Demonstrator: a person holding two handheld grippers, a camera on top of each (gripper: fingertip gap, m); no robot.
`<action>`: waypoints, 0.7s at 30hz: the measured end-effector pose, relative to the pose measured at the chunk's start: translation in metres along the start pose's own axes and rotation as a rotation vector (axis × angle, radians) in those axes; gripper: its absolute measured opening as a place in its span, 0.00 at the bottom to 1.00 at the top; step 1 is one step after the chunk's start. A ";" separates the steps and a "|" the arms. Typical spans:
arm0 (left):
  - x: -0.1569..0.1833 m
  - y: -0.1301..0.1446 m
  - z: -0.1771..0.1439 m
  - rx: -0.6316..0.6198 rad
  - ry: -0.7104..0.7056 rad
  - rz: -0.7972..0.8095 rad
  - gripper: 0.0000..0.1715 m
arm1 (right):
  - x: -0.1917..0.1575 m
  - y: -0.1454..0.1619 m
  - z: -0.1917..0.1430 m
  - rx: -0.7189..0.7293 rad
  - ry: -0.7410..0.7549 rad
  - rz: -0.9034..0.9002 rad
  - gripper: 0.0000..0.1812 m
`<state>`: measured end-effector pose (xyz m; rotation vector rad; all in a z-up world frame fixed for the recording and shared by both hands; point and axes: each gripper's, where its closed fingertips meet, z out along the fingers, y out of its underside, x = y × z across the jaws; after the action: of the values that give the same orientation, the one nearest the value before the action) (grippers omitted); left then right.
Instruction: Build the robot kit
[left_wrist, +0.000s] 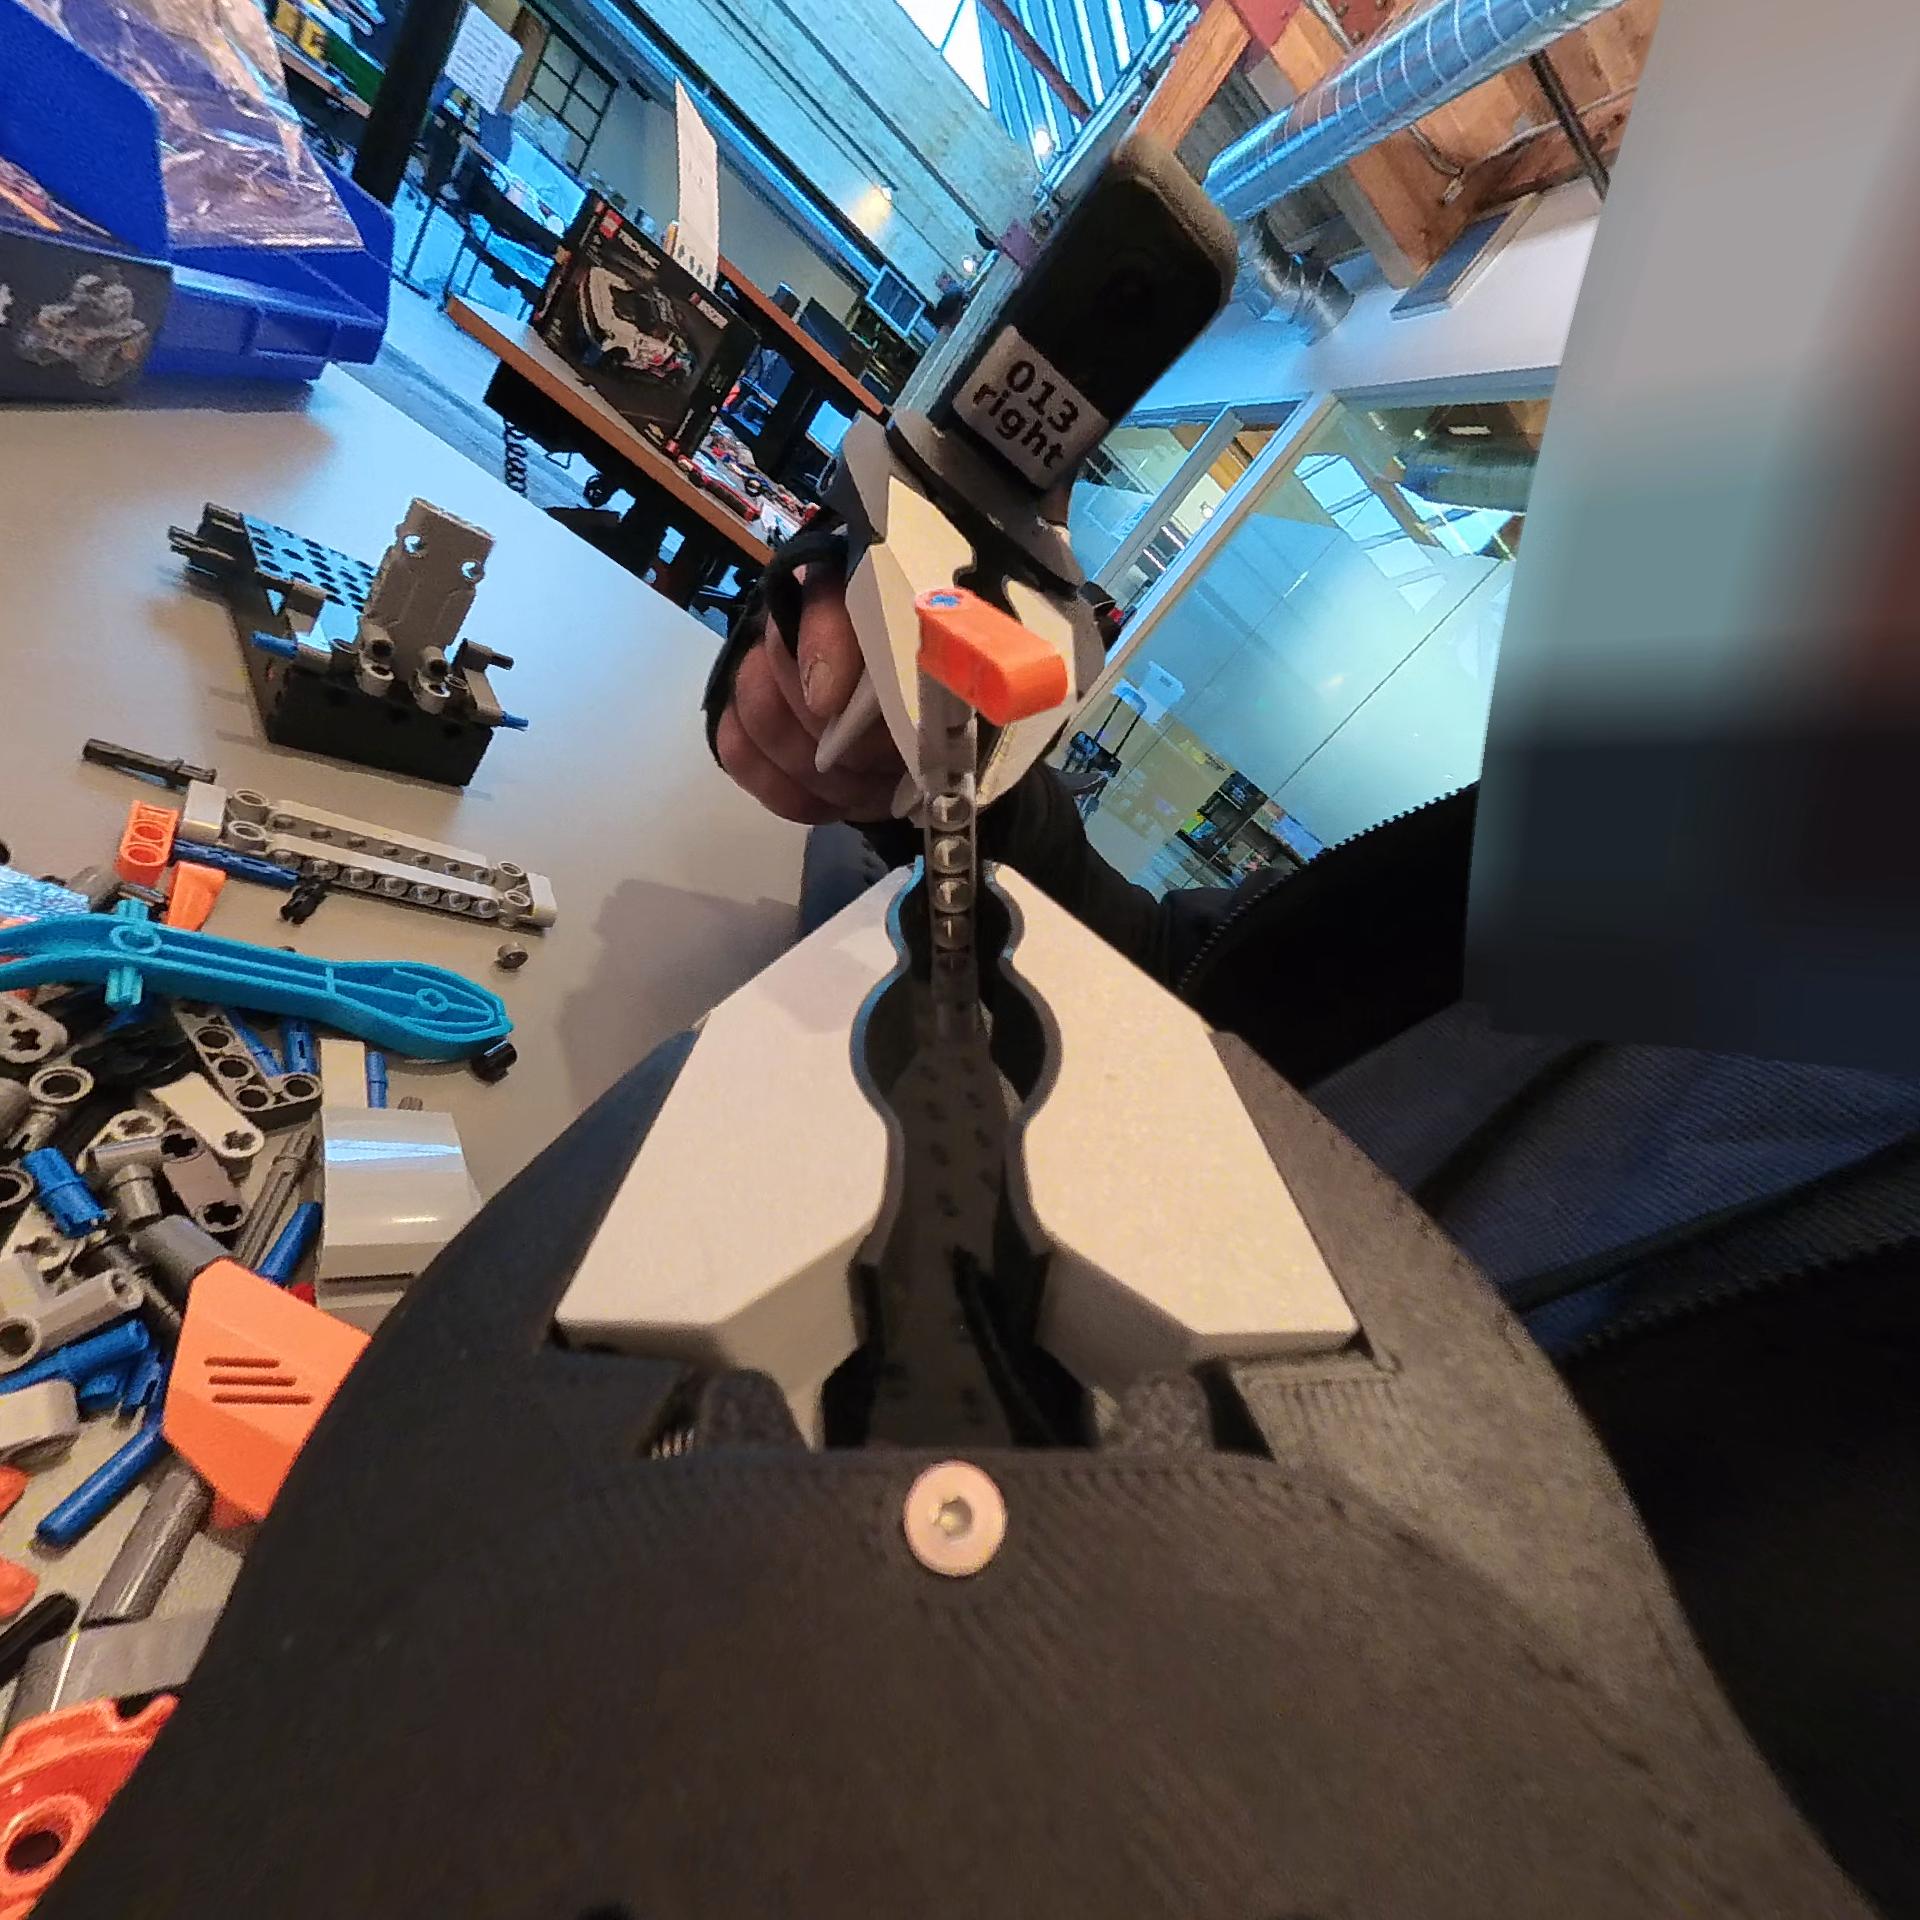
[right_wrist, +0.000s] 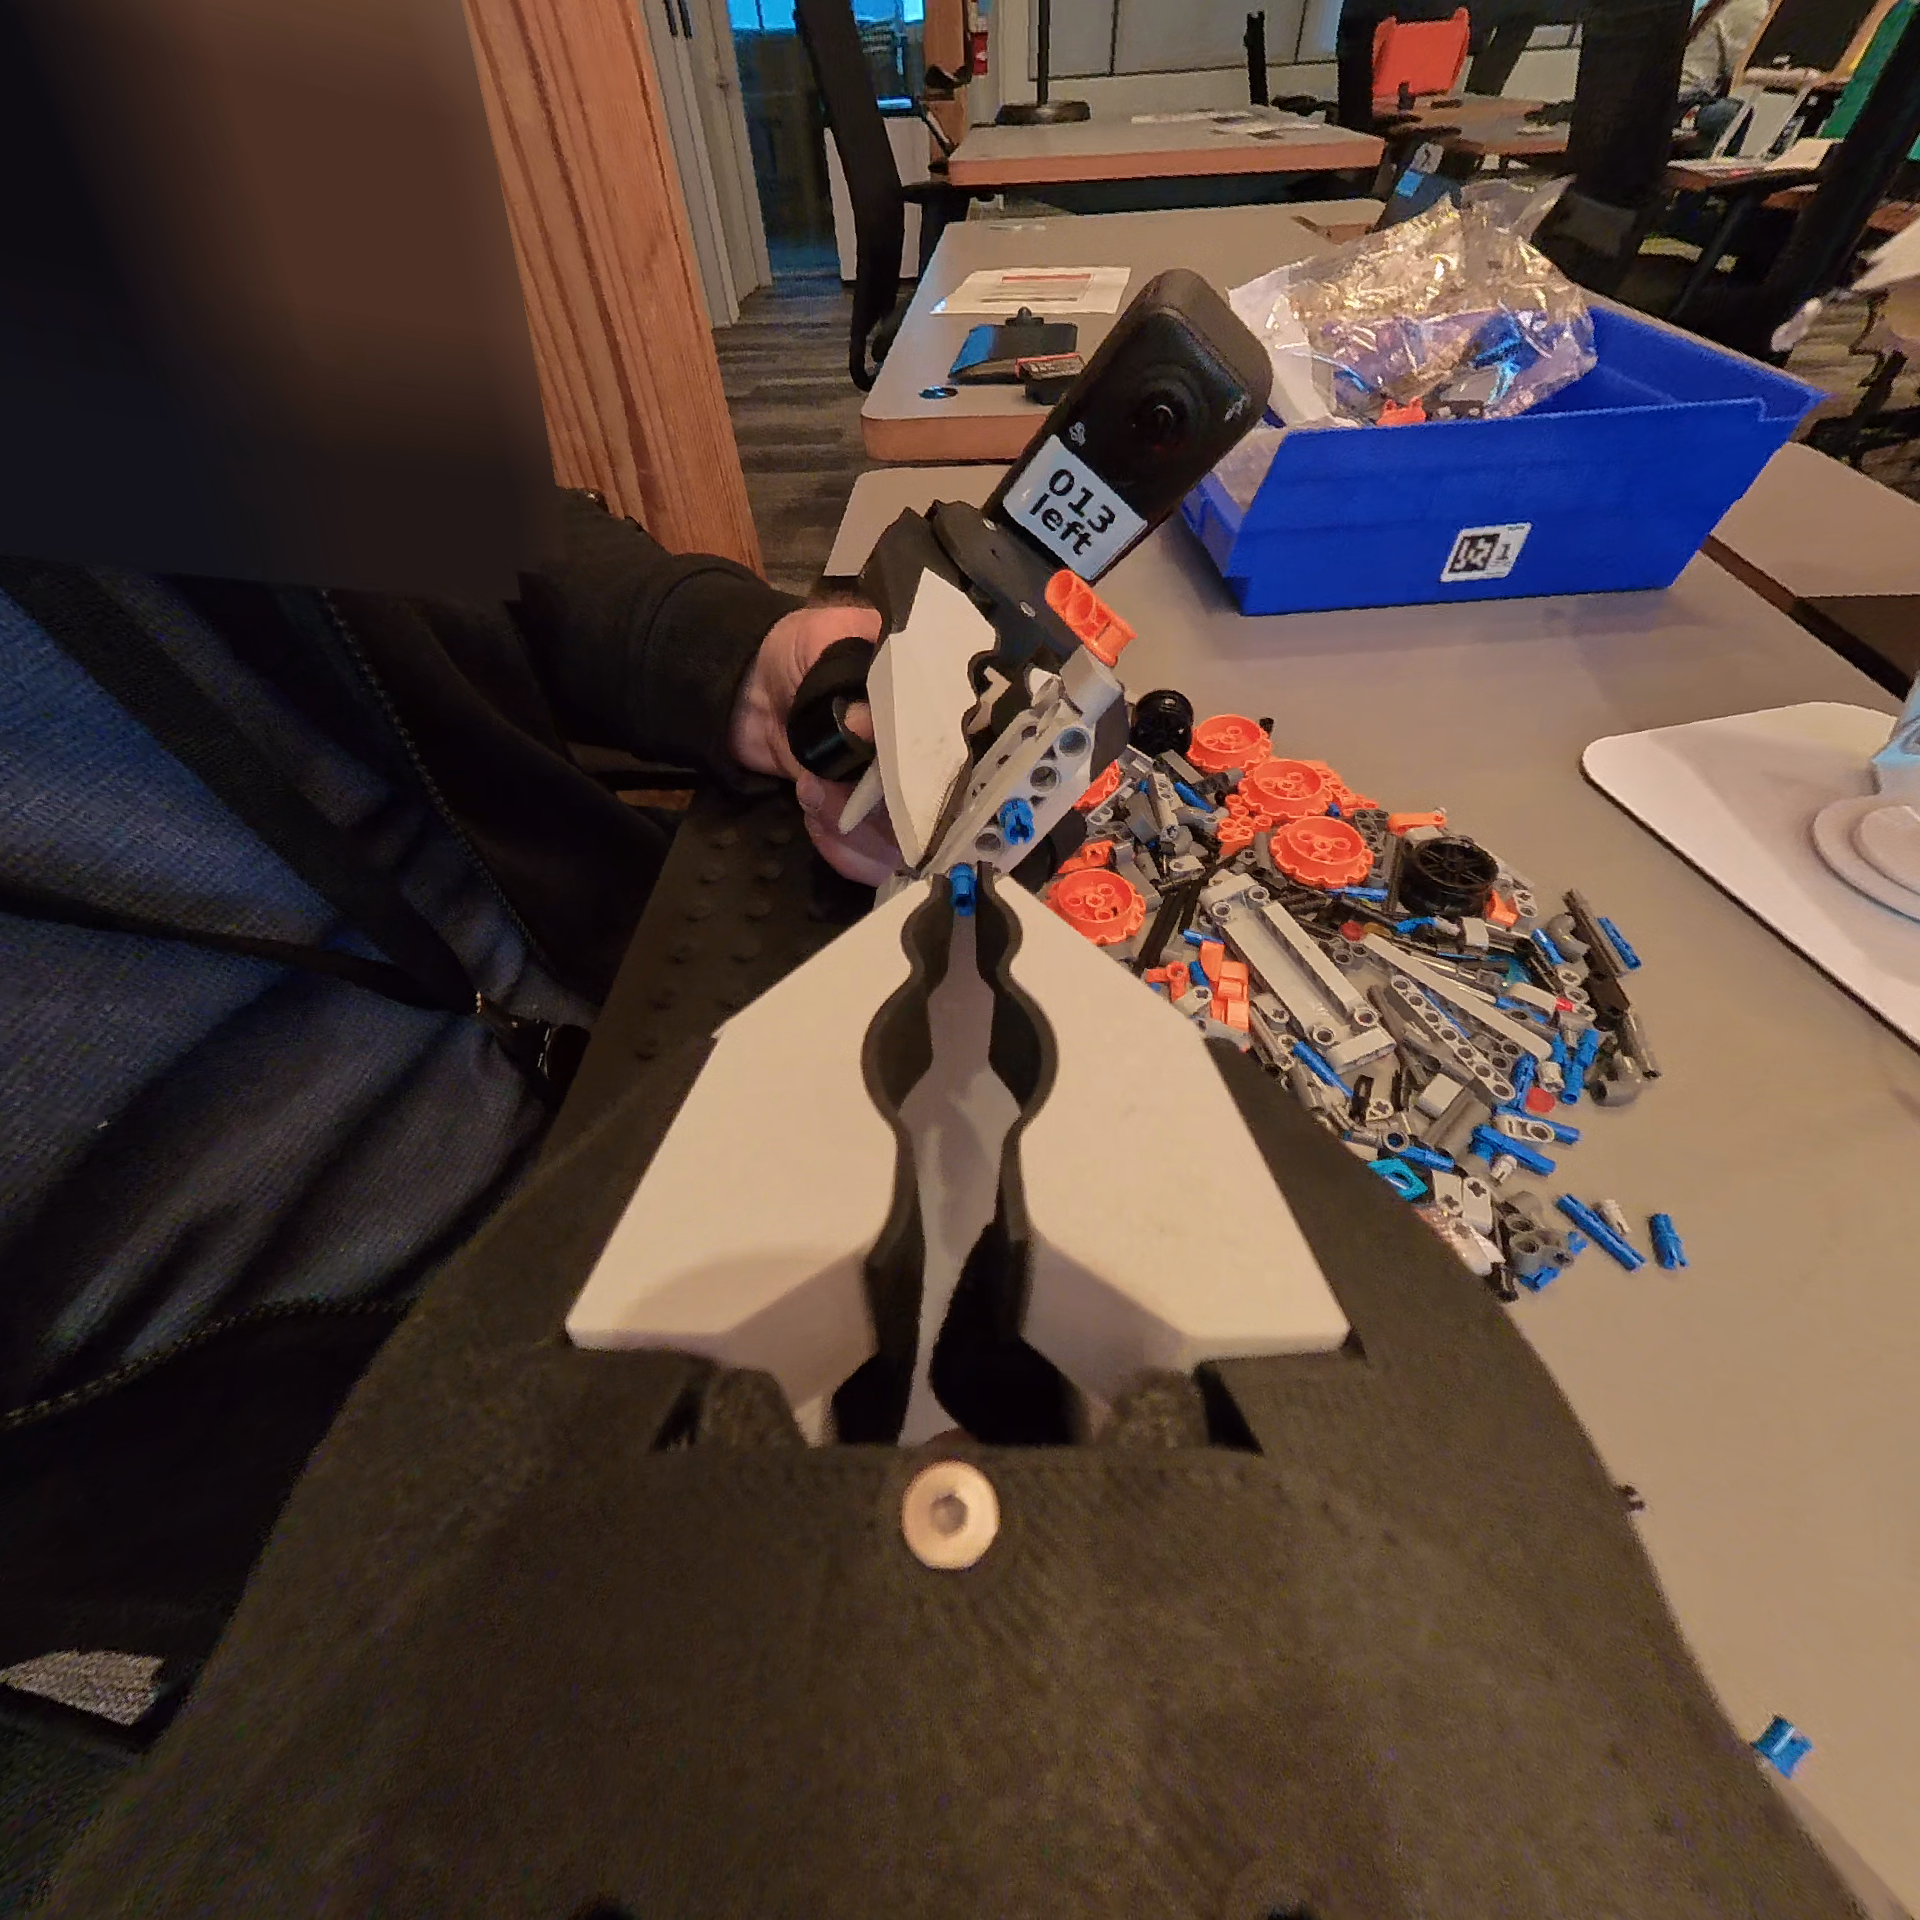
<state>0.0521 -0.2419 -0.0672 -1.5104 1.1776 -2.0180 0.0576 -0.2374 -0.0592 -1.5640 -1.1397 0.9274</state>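
My left gripper (left_wrist: 948, 883) is shut on a grey holed beam (left_wrist: 948, 831) that sticks up from its tips and ends in an orange block (left_wrist: 992, 660). My right gripper (right_wrist: 961, 896) is shut on a small blue pin (right_wrist: 963, 890) and holds it against the lower end of that beam assembly (right_wrist: 1039, 769). The two grippers meet tip to tip in the air over the table's near edge. The right gripper (left_wrist: 935, 800) shows in the left wrist view, held by a hand. The left gripper (right_wrist: 935, 857) shows in the right wrist view, with the orange piece (right_wrist: 1086, 615) on top.
A pile of grey, blue and orange parts (right_wrist: 1351, 987) lies on the grey table (right_wrist: 1662, 1351). A blue bin (right_wrist: 1507, 488) with plastic bags stands behind it, and a white mat (right_wrist: 1756, 821) lies at the right. A part-built black and grey assembly (left_wrist: 353, 644), a long white beam (left_wrist: 384, 857) and a teal piece (left_wrist: 260, 977) lie at the left. My left and right fingertips are right by each other. The teal piece (left_wrist: 260, 977) is about equally far from each gripper, around 15 centimeters.
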 end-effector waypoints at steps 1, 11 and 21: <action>0.001 0.000 0.000 -0.002 0.001 0.008 0.03 | -0.001 0.000 0.000 -0.003 0.001 -0.007 0.02; -0.002 0.005 0.002 -0.025 -0.022 0.027 0.03 | -0.002 0.006 0.006 -0.082 0.050 -0.108 0.01; -0.006 0.002 0.006 -0.014 -0.041 0.038 0.03 | 0.009 0.004 0.001 -0.029 0.041 0.025 0.10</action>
<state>0.0595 -0.2414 -0.0722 -1.5172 1.1980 -1.9489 0.0603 -0.2292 -0.0639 -1.6168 -1.1120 0.8944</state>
